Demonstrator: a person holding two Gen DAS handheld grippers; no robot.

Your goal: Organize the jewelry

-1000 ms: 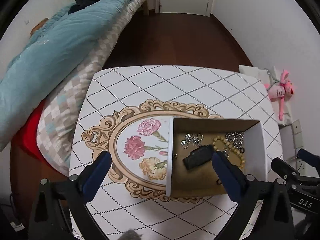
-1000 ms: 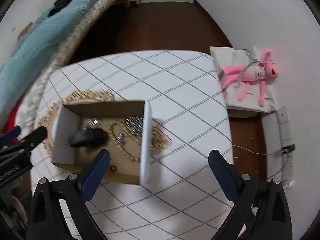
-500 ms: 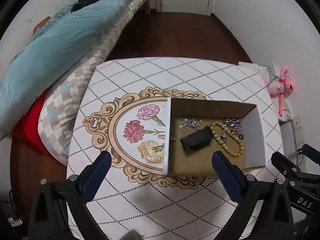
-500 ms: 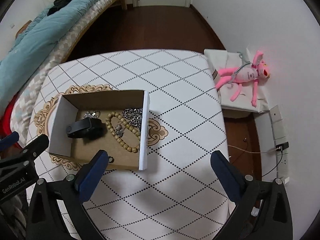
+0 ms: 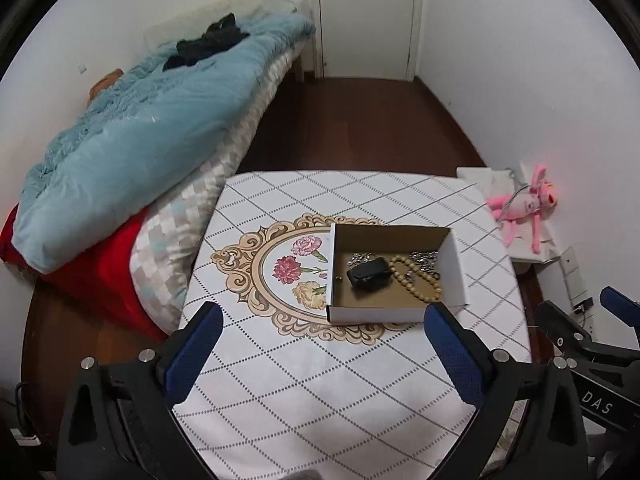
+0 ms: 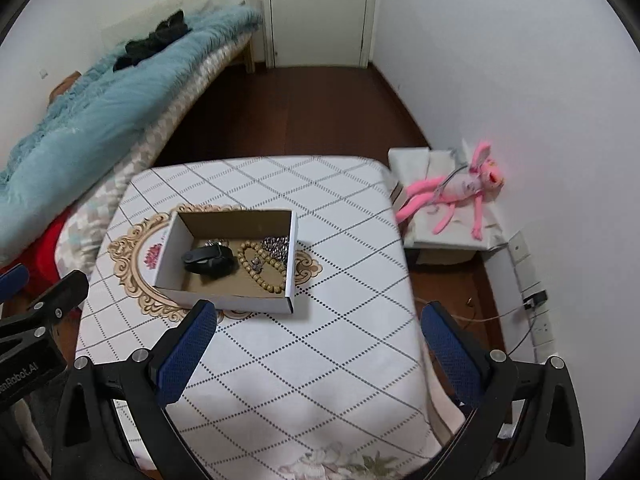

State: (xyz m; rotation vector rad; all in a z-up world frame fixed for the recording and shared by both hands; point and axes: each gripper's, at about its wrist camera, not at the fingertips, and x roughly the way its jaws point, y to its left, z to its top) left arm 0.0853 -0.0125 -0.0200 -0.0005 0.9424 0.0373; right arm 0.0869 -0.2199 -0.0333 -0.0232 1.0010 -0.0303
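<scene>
A white cardboard box (image 5: 376,314) (image 6: 228,298) with a brown inside stands on the patterned table (image 5: 320,392) (image 6: 340,340). Inside lie a black band (image 5: 368,273) (image 6: 208,259), a loop of wooden beads (image 5: 418,280) (image 6: 260,266) and silver chains (image 5: 425,258) (image 6: 276,245). My left gripper (image 5: 322,354) hovers open above the near part of the table, short of the box. My right gripper (image 6: 320,350) is open too, to the right of and nearer than the box. Nothing sits between either pair of fingers.
A bed with a blue quilt (image 5: 132,148) and a red cover (image 5: 100,276) runs along the table's left side. A pink plush toy (image 6: 460,192) lies on a low white stand at the right wall. A closed door (image 5: 366,16) is at the back.
Both grippers have pulled back and tilted up from over the box, so the box now looks smaller and farther ahead. The box and its contents have not moved.
</scene>
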